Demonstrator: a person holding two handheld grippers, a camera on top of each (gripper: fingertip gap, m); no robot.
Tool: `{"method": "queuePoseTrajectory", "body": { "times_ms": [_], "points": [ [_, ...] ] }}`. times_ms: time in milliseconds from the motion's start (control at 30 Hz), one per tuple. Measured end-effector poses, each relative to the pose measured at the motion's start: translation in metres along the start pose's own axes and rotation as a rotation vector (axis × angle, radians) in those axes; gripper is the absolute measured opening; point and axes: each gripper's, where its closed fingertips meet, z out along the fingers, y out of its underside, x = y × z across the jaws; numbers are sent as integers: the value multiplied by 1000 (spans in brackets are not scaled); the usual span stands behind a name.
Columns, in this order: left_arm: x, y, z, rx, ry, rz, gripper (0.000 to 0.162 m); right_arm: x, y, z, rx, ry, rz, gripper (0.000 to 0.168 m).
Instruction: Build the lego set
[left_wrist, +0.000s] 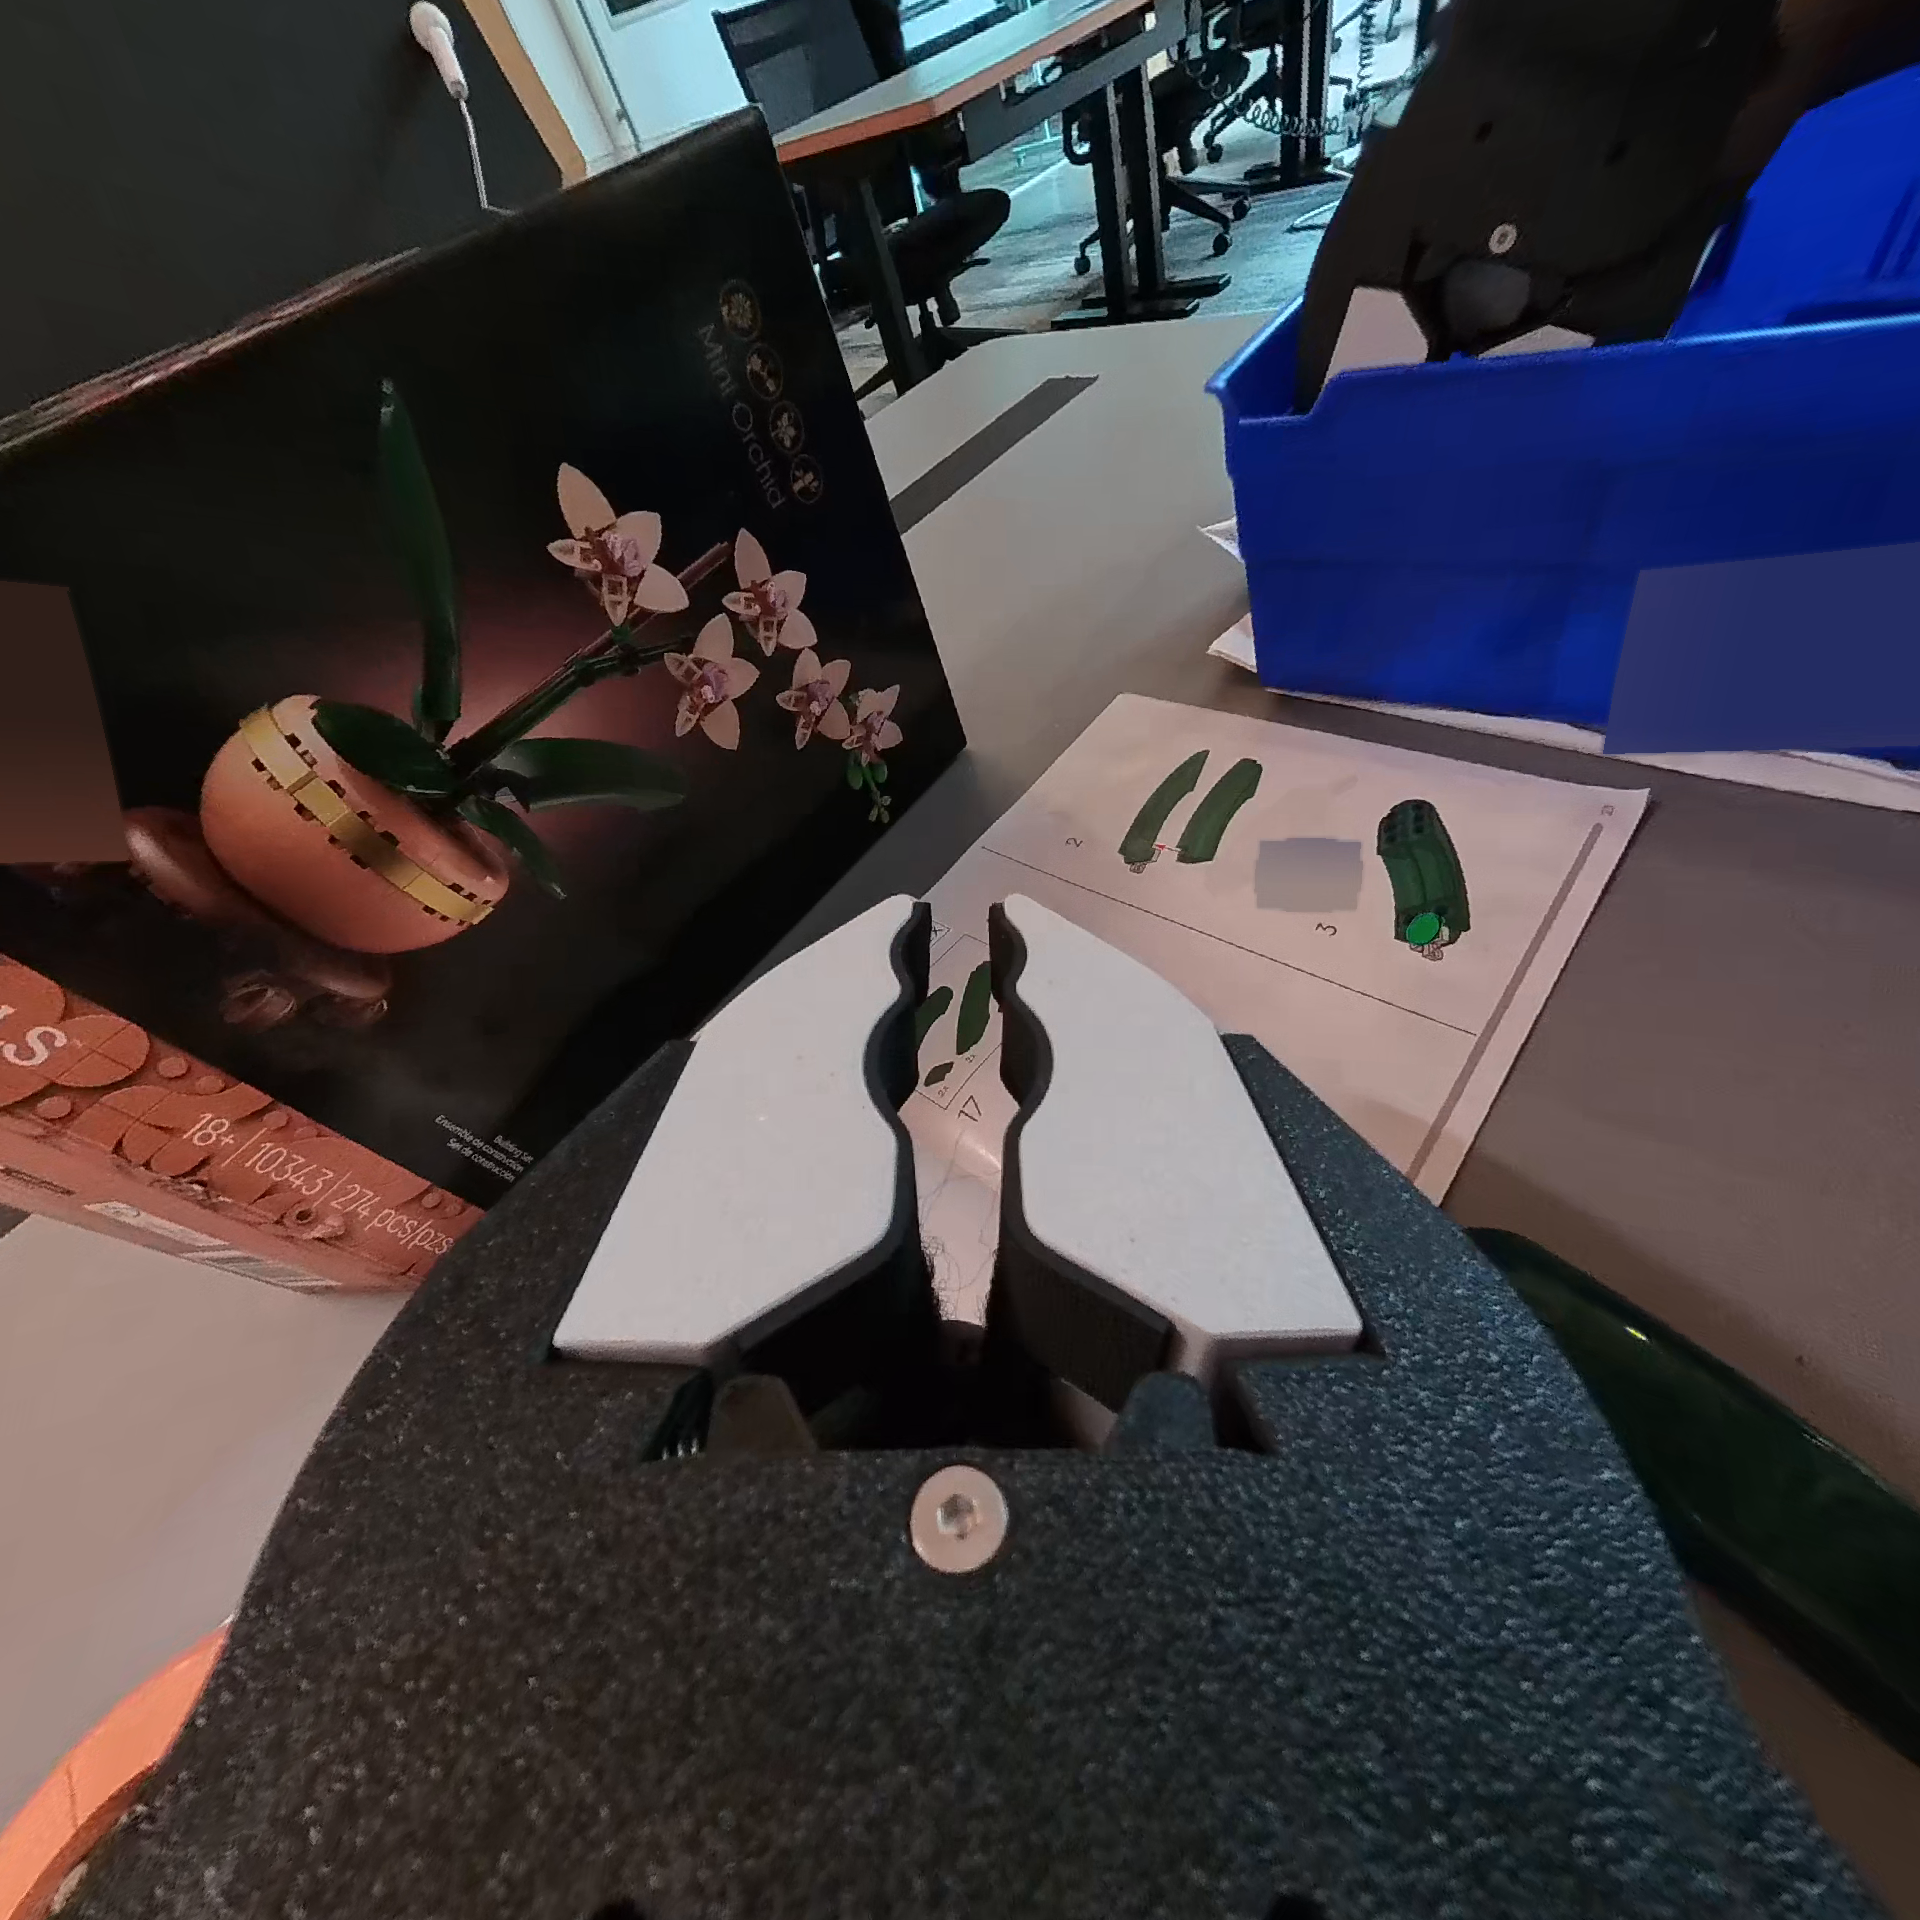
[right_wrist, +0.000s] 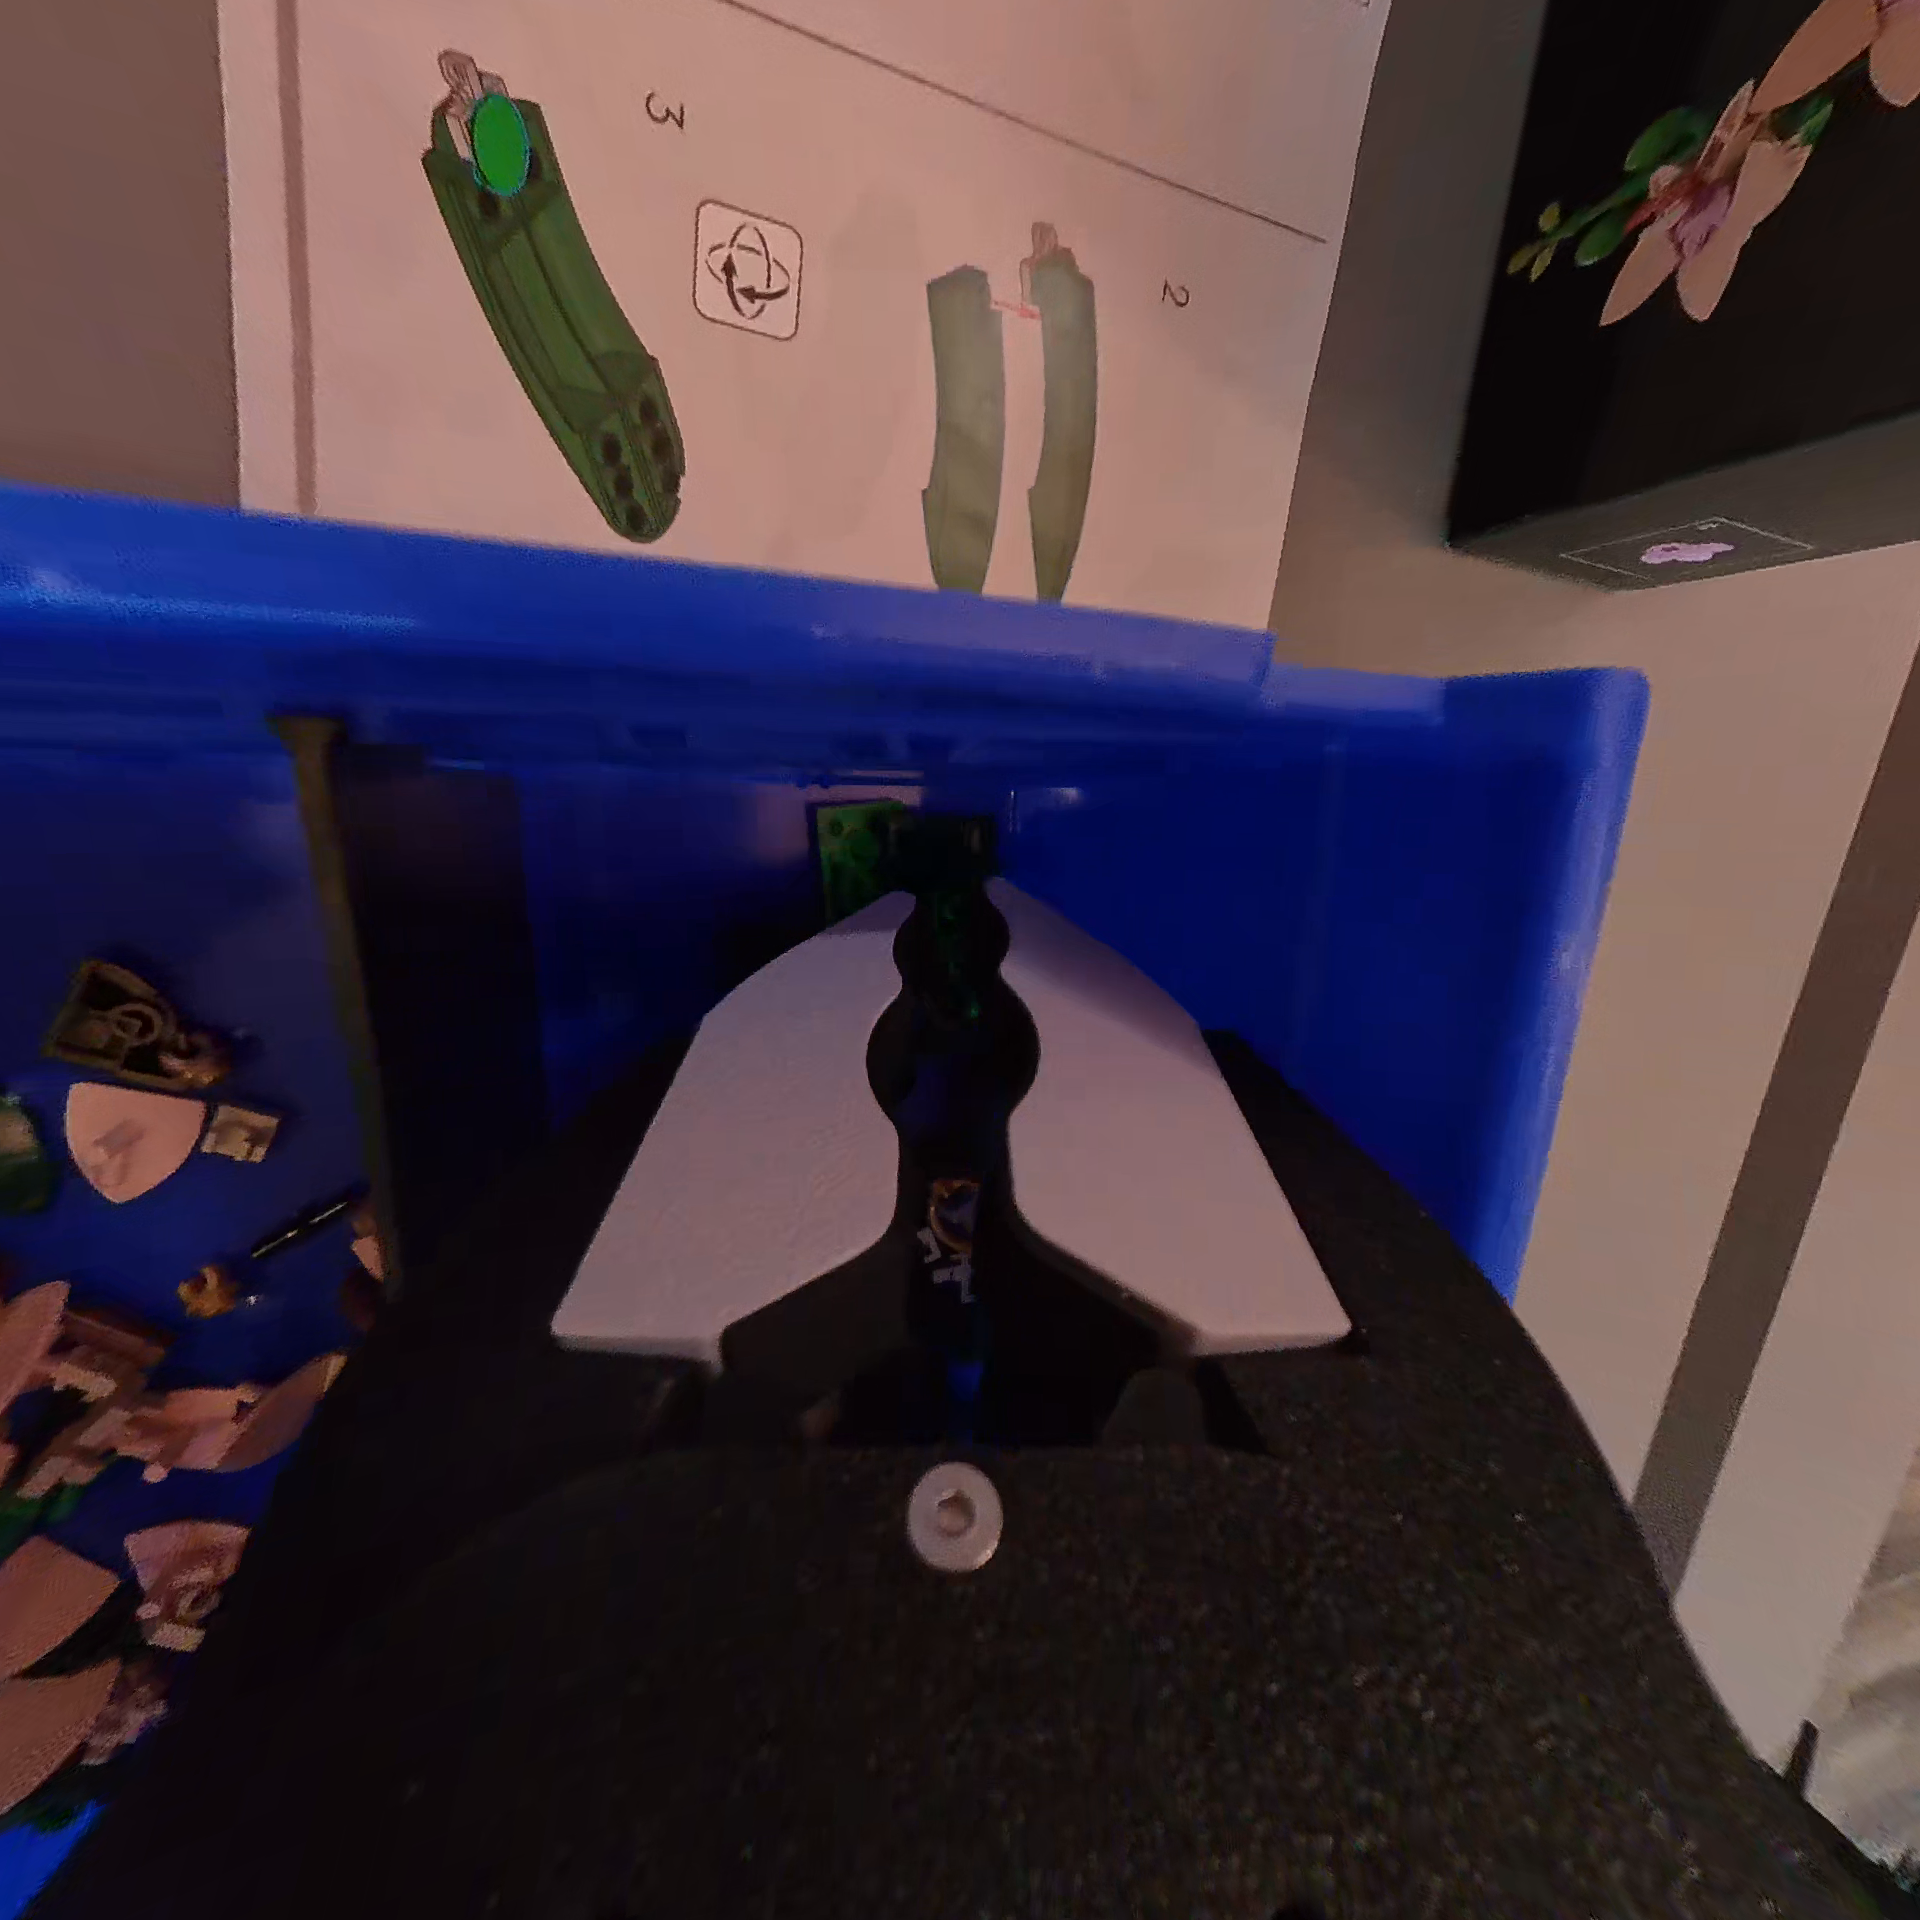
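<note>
R gripper (right_wrist: 951, 902) fingers pinch green piece (right_wrist: 858, 854) in blue bin (right_wrist: 1455, 935) (blurry); L gripper (left_wrist: 956, 920) slightly apart, empty.

Writing seen – words and figures not copied here.

- Box (left_wrist: 468, 623), far left, dark front with flower picture: pale title line running up its far right edge, under a row of small round emblems. Fine white print at the near right corner.
- Box, near side panel, salmon (left_wrist: 208, 1153): large white letters, plus a row of white figures.
- Instruction sheet (left_wrist: 1299, 935), centre right: small single numerals beside the green drawings.
- Right wrist view, same sheet (right_wrist: 1143, 416): a boxed arrow symbol (right_wrist: 748, 270) between two drawings – no legible print on the box (right_wrist: 1714, 312) here.
</note>
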Motion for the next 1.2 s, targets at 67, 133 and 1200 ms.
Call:
{"method": "queuePoseTrajectory", "body": {
  "times_ms": [67, 133, 1200],
  "points": [
    [0, 0, 0, 0, 0, 2, 10, -1, 0, 0, 16, -15, 17, 3],
    [0, 1, -1, -2, -2, 10, 10, -3, -1, -1, 40, -42, 51, 2],
    [9, 8, 1, -9, 21, 25, 10, -6, -63, -101, 427, 26, 67, 0]
  ]
}}
